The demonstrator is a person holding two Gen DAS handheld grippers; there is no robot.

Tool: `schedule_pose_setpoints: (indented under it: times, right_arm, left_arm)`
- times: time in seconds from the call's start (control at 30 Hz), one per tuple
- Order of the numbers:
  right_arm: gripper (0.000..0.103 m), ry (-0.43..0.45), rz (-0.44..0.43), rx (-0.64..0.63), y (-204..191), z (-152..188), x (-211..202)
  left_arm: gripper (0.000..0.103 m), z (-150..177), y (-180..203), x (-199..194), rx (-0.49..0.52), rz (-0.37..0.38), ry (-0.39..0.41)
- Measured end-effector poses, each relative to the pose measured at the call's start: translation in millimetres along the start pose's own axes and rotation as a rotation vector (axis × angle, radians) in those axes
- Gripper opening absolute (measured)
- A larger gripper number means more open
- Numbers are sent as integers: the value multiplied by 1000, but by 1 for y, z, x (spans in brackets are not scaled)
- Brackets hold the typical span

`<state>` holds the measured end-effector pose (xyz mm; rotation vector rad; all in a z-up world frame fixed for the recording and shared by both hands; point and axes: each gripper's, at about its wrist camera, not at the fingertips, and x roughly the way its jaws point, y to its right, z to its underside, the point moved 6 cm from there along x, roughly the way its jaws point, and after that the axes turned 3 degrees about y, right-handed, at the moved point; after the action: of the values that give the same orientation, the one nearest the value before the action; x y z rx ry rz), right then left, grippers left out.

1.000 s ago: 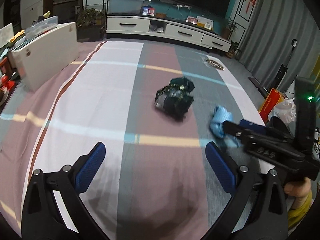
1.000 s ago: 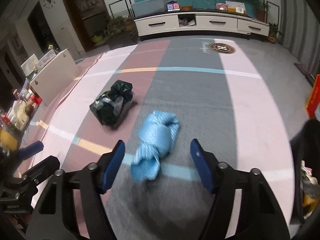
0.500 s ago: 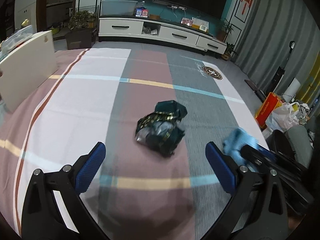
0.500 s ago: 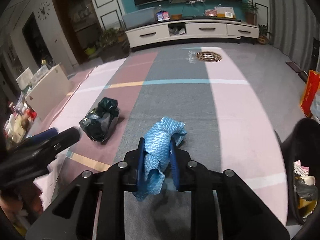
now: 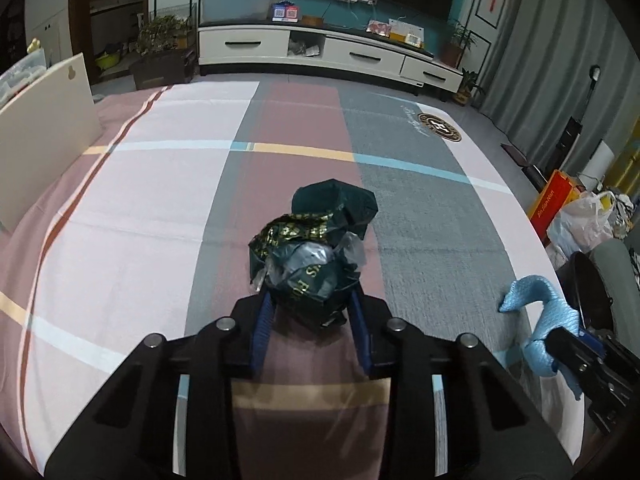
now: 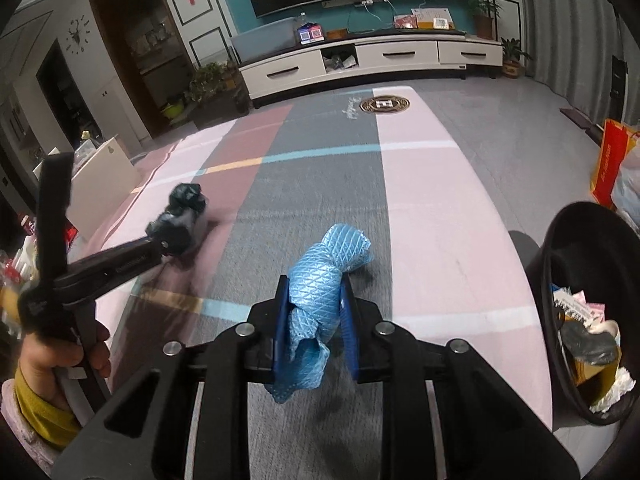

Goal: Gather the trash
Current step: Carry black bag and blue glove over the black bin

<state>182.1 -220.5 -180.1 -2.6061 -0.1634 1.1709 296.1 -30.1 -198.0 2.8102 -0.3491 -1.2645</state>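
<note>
A crumpled dark green wrapper with gold print [image 5: 316, 248] lies on the striped cloth [image 5: 120, 200]. My left gripper [image 5: 312, 312] is closing on it, and both blue pads touch its near end. From the right wrist view the wrapper [image 6: 182, 212] shows at the tip of that gripper [image 6: 170, 238]. My right gripper [image 6: 314, 308] is shut on a light blue mesh cloth [image 6: 326, 276], which hangs a little above the surface. A black bin [image 6: 576, 232] with trash inside stands at the right edge.
A white board [image 5: 44, 120] stands at the left edge of the cloth. A white TV cabinet [image 5: 320, 52] runs along the far wall. An orange box [image 6: 610, 160] and a white plastic bag [image 5: 580, 220] sit on the floor beyond the bin.
My left gripper moved up to the green wrapper and its wide jaws came in around it. My right gripper shut on the blue cloth and carried it off the surface toward the right.
</note>
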Motion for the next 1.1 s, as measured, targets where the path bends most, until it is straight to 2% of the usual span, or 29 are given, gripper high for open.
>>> schedule_pose_setpoints:
  times: [0.2, 0.53, 1.1]
  right_arm:
    - [24, -7, -11, 9, 0, 12, -10]
    - [24, -20, 25, -1, 5, 35, -35]
    - [25, 55, 24, -32, -4, 45, -105]
  left_arm:
    - [34, 6, 9, -30, 27, 20, 24]
    - [34, 53, 35, -70, 79, 47, -30]
    - [36, 70, 63, -155, 120, 49, 51]
